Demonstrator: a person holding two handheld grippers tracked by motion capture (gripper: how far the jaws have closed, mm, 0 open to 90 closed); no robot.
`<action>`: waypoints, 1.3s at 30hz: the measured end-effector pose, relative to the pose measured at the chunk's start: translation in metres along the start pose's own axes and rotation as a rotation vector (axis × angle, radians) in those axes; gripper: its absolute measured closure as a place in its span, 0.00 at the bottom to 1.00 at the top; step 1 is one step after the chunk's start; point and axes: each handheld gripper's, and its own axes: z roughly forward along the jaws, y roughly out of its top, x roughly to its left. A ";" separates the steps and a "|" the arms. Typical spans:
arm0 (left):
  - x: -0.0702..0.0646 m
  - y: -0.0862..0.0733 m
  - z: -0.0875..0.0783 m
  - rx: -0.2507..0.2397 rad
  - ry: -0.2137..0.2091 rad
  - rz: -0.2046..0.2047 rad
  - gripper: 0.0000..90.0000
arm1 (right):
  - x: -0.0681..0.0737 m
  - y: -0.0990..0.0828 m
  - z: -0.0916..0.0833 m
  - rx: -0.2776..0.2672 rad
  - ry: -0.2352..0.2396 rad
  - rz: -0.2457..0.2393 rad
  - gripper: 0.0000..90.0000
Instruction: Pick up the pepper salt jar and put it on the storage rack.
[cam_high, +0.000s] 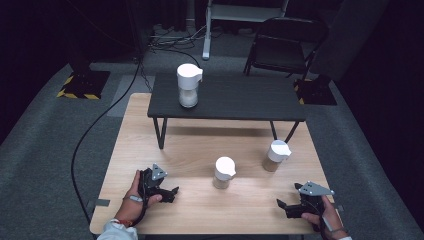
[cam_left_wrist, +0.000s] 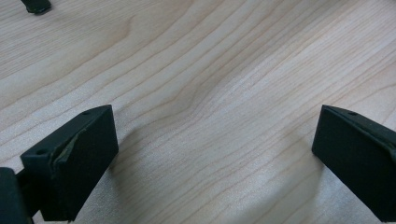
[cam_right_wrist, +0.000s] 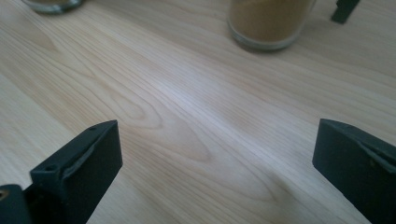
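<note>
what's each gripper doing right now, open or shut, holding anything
Left gripper: open, jaws wide apart over the light wooden table, holding nothing.
Right gripper: open, jaws wide apart, holding nothing.

Black claws (cam_high: 172, 191), grey three-cornered top plates, black cables, white sleeve (cam_high: 116, 231)

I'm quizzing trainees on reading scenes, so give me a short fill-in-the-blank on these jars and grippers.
1. The number of white-lidded jars on the wooden table is ___.
2. The tallest jar stands on the small ___ table.
3. The jaws of the left gripper and the right gripper are both ___.

Missing words: two; black; open
</note>
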 end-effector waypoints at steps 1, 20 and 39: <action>0.000 0.000 0.000 0.000 0.000 0.000 0.00 | 0.001 0.000 -0.001 -0.013 0.008 -0.002 0.01; 0.000 0.000 0.000 -0.001 0.000 0.000 0.00 | 0.014 0.003 -0.001 -0.095 0.083 -0.005 0.01; 0.000 0.000 0.000 0.000 -0.001 0.001 0.00 | 0.031 0.015 0.008 -0.128 0.110 -0.044 0.01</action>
